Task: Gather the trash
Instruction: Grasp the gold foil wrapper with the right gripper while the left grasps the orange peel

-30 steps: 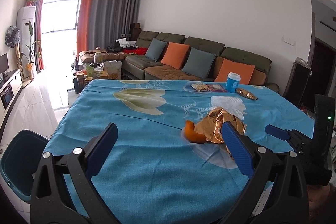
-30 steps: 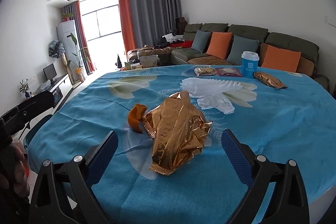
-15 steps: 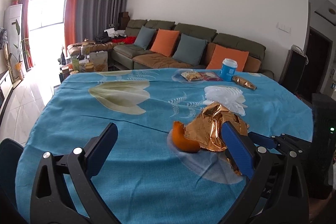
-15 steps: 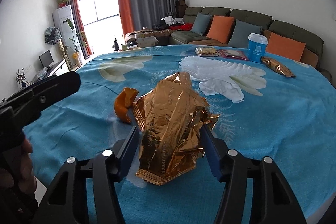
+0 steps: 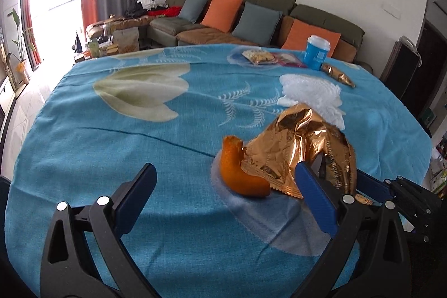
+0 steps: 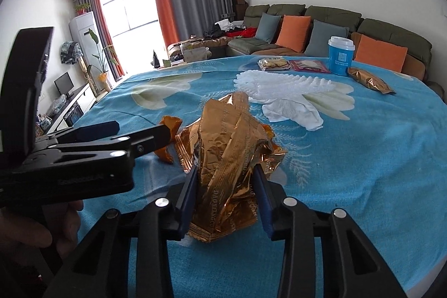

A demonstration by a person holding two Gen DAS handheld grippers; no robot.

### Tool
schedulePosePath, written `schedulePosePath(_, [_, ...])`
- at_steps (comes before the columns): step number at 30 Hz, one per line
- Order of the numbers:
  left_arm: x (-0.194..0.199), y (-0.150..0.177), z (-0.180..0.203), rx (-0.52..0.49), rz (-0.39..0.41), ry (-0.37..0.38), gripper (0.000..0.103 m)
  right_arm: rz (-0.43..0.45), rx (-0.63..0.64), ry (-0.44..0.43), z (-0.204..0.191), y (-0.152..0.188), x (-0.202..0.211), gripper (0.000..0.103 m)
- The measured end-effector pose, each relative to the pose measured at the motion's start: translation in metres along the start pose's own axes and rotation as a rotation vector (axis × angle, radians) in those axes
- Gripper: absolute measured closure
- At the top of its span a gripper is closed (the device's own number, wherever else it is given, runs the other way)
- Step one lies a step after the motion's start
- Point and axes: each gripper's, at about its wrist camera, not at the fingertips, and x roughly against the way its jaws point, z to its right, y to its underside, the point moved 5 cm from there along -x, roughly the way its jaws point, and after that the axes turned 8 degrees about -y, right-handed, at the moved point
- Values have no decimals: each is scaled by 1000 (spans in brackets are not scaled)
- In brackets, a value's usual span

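A crumpled gold foil wrapper (image 6: 232, 147) lies on the blue flowered tablecloth (image 6: 363, 158). My right gripper (image 6: 226, 178) is shut on the wrapper, squeezing its near end between both blue pads. An orange peel (image 5: 237, 172) lies just left of the wrapper (image 5: 301, 147). My left gripper (image 5: 223, 180) is open, low over the cloth, with the peel between its fingers and a little ahead. In the right wrist view the left gripper (image 6: 134, 137) reaches in from the left and covers most of the peel (image 6: 167, 138).
A crumpled white tissue (image 6: 290, 108) lies beyond the wrapper. At the far edge stand a blue cup (image 6: 340, 55), snack packets (image 6: 275, 64) and a small gold packet (image 6: 368, 80). A sofa with cushions (image 5: 223, 13) stands behind the table.
My right gripper closed on the gold wrapper and crumpled it. My left gripper moved forward and down toward the orange peel, staying open.
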Motion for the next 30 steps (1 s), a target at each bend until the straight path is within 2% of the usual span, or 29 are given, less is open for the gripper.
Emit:
schedulePosePath(3, [-4,1,0,-8,-16,-10,6,12,-11,-7,2,-2,5,72])
schedulePosePath(8, [-9,3,4,-32,-31,-13,28,51,-30,1,7,-6,19,76])
schedulePosePath(10, [-10,3,4,-36,-34,-10,31,60,-35,10,10,-6,24,76])
schedulePosePath(20, [-22,8,11,-56,-102,52,58,98,-51,27,19,-10,39,78])
schedulePosePath(22, [-23,9,12,-57,-102,55,69,104,-51,28,19,-11,42,78])
schedulePosePath(26, [-22,11,8,-17,-100,70,77,117,-49,35,21,-12,47,79])
schedulePosePath(30, [-17,13,3,21,-85,86,81,132,-41,32,19,-13,52,79])
